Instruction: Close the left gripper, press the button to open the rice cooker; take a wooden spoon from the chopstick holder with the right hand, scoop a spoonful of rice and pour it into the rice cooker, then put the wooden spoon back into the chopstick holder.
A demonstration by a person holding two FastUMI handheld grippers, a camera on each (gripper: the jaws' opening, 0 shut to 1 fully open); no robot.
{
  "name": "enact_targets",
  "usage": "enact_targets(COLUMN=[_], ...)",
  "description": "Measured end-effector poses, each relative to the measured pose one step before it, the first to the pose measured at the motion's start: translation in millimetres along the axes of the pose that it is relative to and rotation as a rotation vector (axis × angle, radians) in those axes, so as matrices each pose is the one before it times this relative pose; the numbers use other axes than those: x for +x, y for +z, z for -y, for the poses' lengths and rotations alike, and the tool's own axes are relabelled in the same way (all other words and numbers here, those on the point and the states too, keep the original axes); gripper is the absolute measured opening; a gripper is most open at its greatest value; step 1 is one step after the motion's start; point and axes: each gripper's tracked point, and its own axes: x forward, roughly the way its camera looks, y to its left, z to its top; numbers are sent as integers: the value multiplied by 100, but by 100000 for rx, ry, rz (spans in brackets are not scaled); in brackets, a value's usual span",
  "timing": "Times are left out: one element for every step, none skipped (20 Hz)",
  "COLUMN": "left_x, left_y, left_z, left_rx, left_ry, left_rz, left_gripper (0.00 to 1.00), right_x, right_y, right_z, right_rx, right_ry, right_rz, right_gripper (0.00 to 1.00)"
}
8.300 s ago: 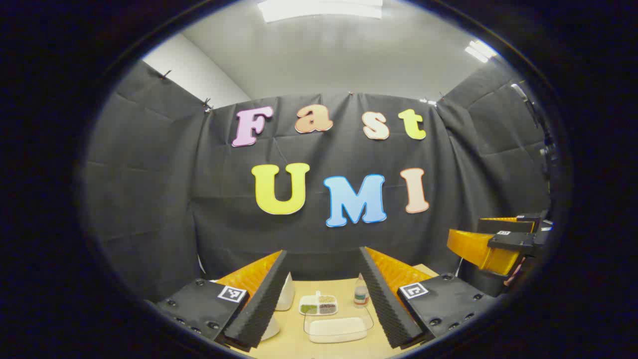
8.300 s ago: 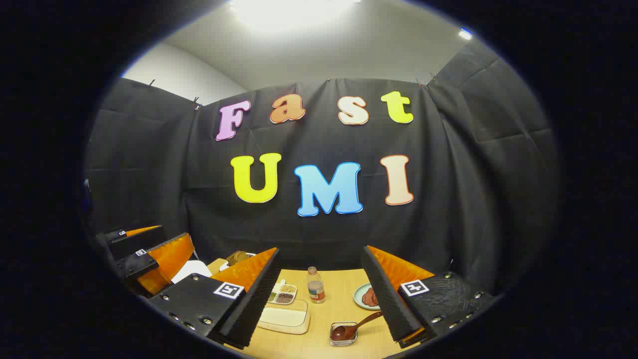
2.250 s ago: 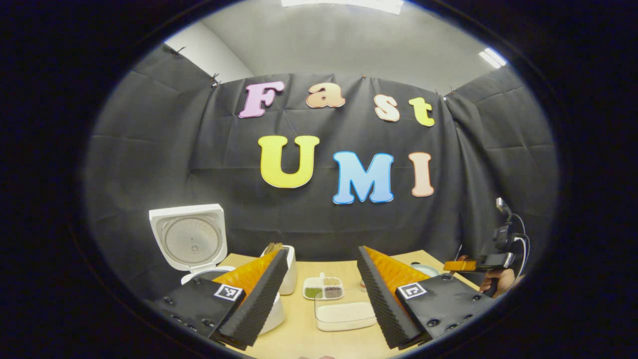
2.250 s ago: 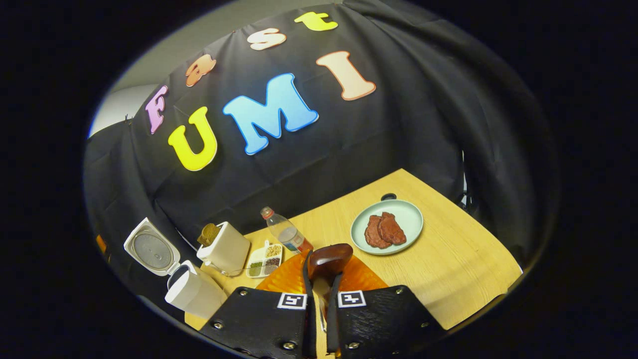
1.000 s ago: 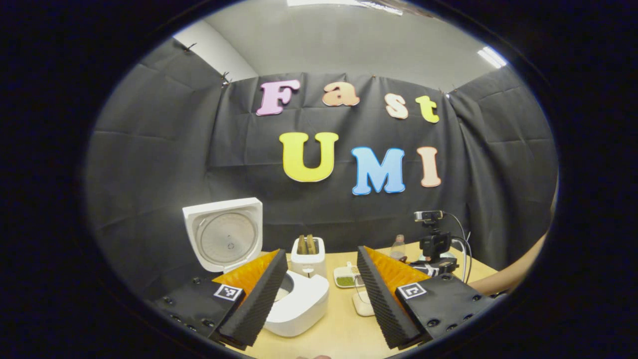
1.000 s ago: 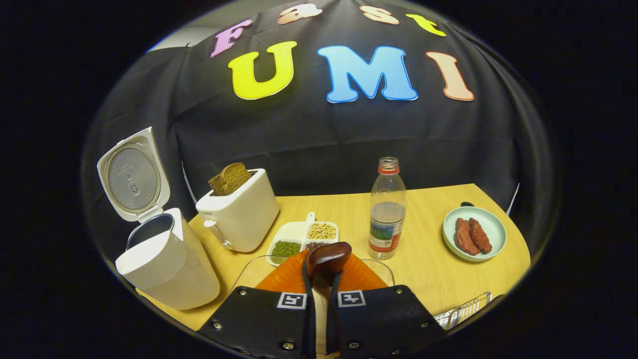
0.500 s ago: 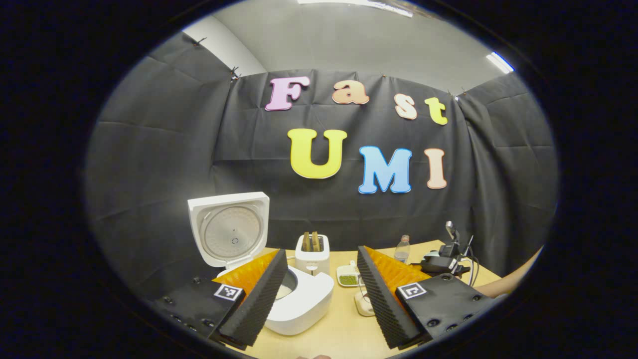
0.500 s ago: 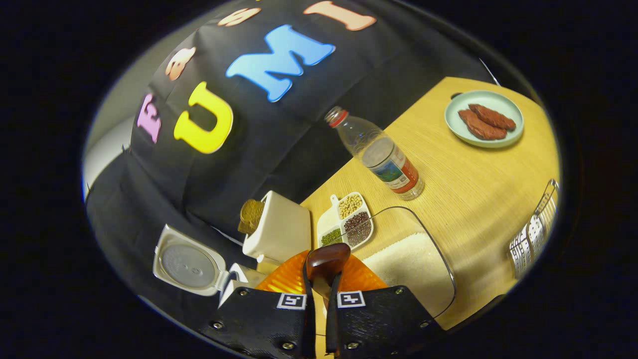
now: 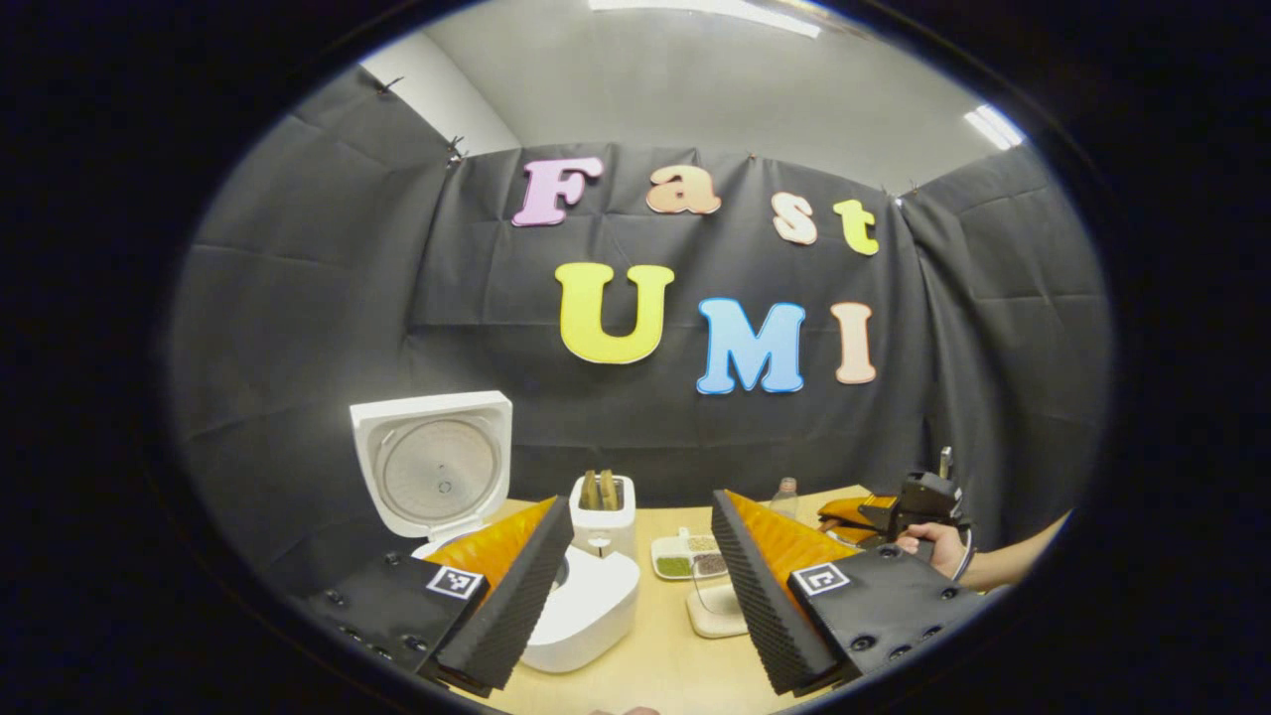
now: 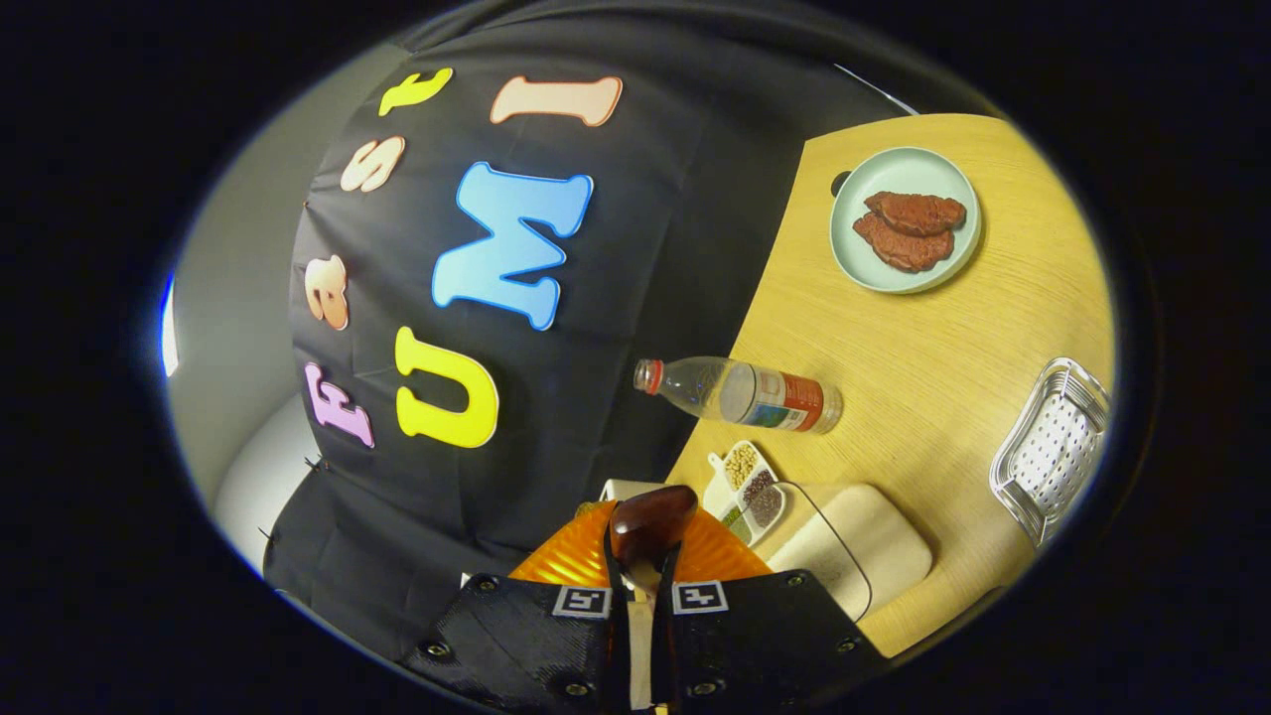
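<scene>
Left gripper (image 9: 640,586) held level, fingers spread wide with nothing between them. Rice cooker (image 9: 586,616) at 7 o'clock in the left gripper view, lid (image 9: 434,465) standing upright and open. Right gripper (image 10: 640,586) clamped narrow on the wooden spoon (image 10: 650,521), bowl end jutting past the fingertips; view rolled sideways. Rice container (image 10: 854,556) at 4 o'clock just beyond the spoon. Metal chopstick holder (image 10: 1053,447) at 3 o'clock, well apart. Table (image 10: 923,328) underneath.

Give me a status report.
Left gripper open, idle. Right gripper shut on spoon, rolled sideways. Cooker lid up. Nothing in the way.
</scene>
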Motion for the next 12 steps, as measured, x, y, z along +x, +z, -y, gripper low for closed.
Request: enact_targets(left_x=[-35, -19, 6, -97, -15, -230, -145, -190, -151, -234, -105, -114], left_y=[91, 85, 41, -5, 28, -34, 40, -103, 38, -12, -22, -105], left_z=[174, 177, 170, 189, 53, -73, -140, -208, -284, -344, -325, -365], left_rx=[24, 57, 64, 48, 90, 222, 252, 169, 57, 26, 1, -132], left_ry=[-179, -232, -299, -455, -269, -157, 67, 162, 256, 303, 318, 395], left_rz=[245, 359, 311, 244, 136, 311, 273, 50, 187, 265, 133, 149], left_gripper=[97, 97, 97, 97, 97, 96, 96, 96, 96, 96, 97, 97], right_x=[-260, -186, -337, -238, -186, -223, -246, -85, -139, 120, 123, 290], right_y=[406, 402, 218, 258, 218, 180, 32, 6, -128, -152, -205, -130], right_z=[-731, -666, -934, -866, -886, -805, -622, -652, -840, -602, -762, -726], right_rx=[-1193, -832, 299, 87, -603, -795, -750, -573, -289, -248, -162, -62], right_ry=[1079, 982, 829, 1280, 1174, 988, 779, 690, 994, 797, 917, 1127], right_rz=[868, 624, 503, 562, 470, 352, 384, -105, -117, -173, -280, -131], right_gripper=[8, 8, 8, 8, 8, 8, 8, 8, 8, 8, 8, 8])
